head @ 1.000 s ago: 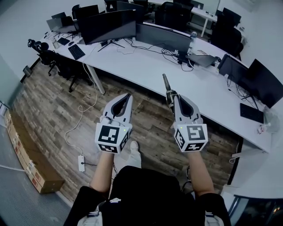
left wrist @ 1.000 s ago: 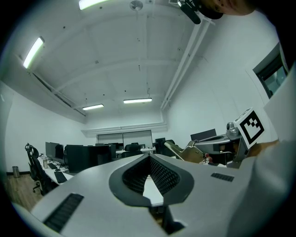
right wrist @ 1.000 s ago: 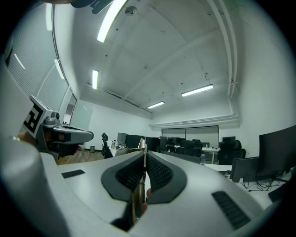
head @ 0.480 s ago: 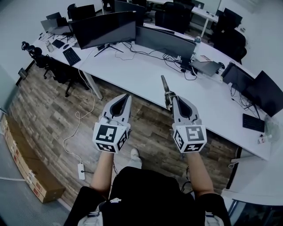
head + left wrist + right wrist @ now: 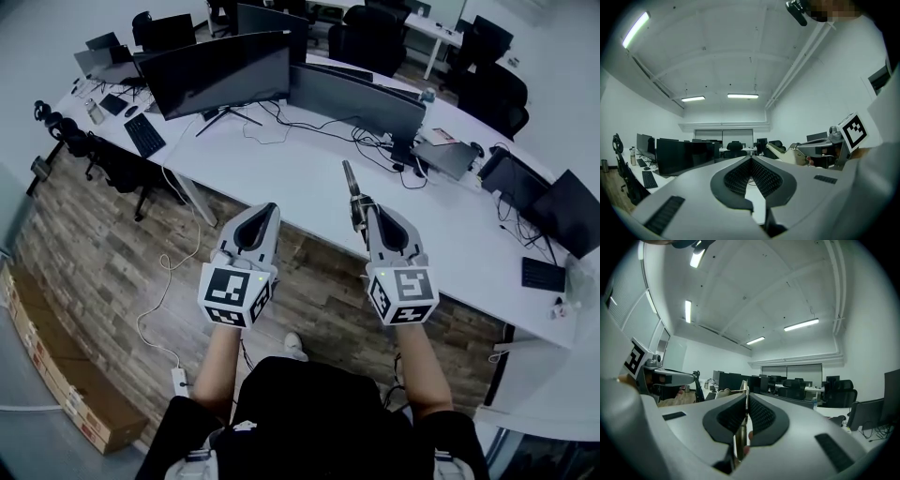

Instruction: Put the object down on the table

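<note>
My right gripper (image 5: 362, 208) is shut on a thin flat metal tool (image 5: 349, 180), whose blade sticks forward and up past the jaws over the near edge of the long white table (image 5: 309, 155). In the right gripper view the tool (image 5: 739, 437) stands edge-on between the black pads. My left gripper (image 5: 266, 210) hovers beside it over the wooden floor, level with the right one, jaws closed together on nothing. The left gripper view shows its pads (image 5: 740, 176) meeting at the tip, with the right gripper (image 5: 813, 151) off to the right.
Dark monitors (image 5: 217, 70), a keyboard (image 5: 143, 134) and loose cables (image 5: 370, 133) sit along the table's far side. More monitors (image 5: 562, 202) stand at its right end. Black office chairs (image 5: 117, 155) stand at the left. A cardboard box (image 5: 56, 370) lies on the floor.
The table has drawn nearer beneath both grippers as the person stepped forward. Both grippers keep the same pose, and the tool stays in the right jaws.
</note>
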The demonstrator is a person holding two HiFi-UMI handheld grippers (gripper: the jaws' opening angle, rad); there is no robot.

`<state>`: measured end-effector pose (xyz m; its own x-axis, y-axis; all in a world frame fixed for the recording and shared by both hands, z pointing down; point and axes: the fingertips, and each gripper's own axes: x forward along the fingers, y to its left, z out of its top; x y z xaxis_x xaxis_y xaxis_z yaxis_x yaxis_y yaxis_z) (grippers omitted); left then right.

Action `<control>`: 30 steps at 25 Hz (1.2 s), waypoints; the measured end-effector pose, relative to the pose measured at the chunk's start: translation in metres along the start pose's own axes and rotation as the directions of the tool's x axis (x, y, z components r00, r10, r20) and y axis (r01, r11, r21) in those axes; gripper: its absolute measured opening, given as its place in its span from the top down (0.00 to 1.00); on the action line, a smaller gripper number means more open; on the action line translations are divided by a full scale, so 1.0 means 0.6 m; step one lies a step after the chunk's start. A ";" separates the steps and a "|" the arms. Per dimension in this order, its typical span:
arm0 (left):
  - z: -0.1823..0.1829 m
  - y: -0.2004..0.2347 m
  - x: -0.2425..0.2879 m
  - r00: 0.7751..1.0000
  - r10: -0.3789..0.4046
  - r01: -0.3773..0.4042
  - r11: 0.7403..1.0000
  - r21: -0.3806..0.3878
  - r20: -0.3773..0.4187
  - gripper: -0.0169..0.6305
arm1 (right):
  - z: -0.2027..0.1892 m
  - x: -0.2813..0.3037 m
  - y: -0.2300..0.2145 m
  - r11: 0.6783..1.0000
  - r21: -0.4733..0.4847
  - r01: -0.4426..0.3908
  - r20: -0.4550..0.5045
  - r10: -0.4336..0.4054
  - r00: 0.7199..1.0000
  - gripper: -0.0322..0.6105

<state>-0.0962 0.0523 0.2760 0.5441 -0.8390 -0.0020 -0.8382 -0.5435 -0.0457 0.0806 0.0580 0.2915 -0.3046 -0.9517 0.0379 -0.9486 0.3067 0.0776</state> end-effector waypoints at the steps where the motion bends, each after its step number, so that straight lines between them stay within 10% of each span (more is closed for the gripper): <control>1: -0.002 0.013 0.007 1.000 0.000 0.000 1.000 0.002 -0.004 0.95 | 0.000 0.014 0.004 1.000 0.001 -0.001 -0.002 0.001 1.000 0.91; 30: -0.044 0.135 0.188 0.998 -0.053 0.054 0.997 0.052 -0.016 0.95 | -0.014 0.231 -0.028 1.000 0.004 -0.004 0.009 0.004 1.000 0.91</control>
<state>-0.1034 -0.0871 0.2987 0.5870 -0.8094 0.0160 -0.8047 -0.5855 -0.0979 0.0550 -0.0789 0.3036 -0.3093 -0.9505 0.0290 -0.9477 0.3106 0.0739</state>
